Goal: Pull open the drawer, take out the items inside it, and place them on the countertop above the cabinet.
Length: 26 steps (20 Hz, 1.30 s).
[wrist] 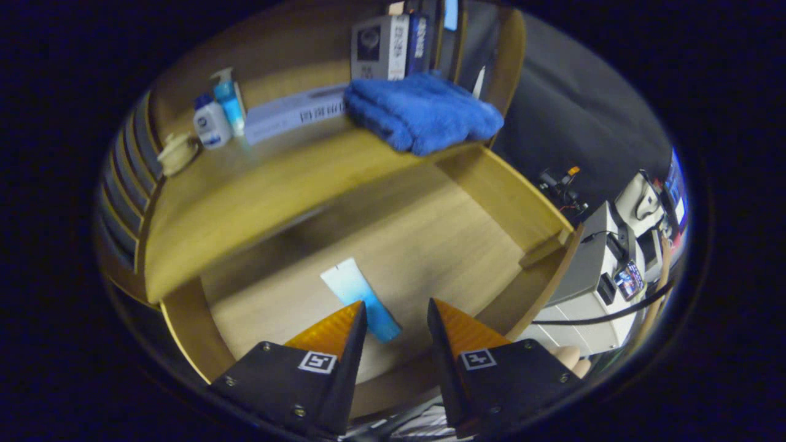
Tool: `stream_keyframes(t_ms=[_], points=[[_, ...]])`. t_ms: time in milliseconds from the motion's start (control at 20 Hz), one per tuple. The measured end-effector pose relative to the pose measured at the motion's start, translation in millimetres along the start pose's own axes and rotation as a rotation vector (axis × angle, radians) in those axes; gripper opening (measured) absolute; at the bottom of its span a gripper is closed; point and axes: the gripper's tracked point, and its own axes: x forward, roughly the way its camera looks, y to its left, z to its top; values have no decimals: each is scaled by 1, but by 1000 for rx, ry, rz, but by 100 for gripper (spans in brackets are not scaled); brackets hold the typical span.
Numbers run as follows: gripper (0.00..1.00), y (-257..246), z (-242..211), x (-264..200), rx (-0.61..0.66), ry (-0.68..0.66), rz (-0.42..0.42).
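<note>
The wooden drawer (509, 202) is pulled out below the countertop (245, 196). On its floor lies a blue and white tube (362, 298), its blue end reaching between my fingers. My gripper (396, 310) hovers over the drawer, open, with the left finger (334, 331) partly covering the tube's side and the right finger (460, 331) apart from it. A folded blue towel (424, 110) rests on the countertop's right end, overhanging the drawer.
On the countertop stand two bottles (218, 116), a long flat box (295, 113), a small round object (177, 152) and upright books (393, 46) at the back. Right of the drawer are white equipment (595, 270) and cables. A person's fingertips (571, 359) show by the right finger.
</note>
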Motion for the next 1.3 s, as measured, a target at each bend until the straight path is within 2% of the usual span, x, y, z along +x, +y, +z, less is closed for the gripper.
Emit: stream_keyframes(t_ms=[150, 450, 750, 900, 1000, 1150, 1200, 1300], points=[[58, 14, -9, 28, 22, 59, 62], [58, 29, -27, 53, -1, 154, 116], [60, 43, -31, 62, 6, 191, 155], [60, 44, -37, 64, -50, 227, 127], [51, 42, -36, 63, -54, 224, 122], [45, 41, -36, 65, -46, 193, 120], [38, 38, -34, 64, -35, 185, 107], [38, 36, -33, 63, -20, 169, 87]])
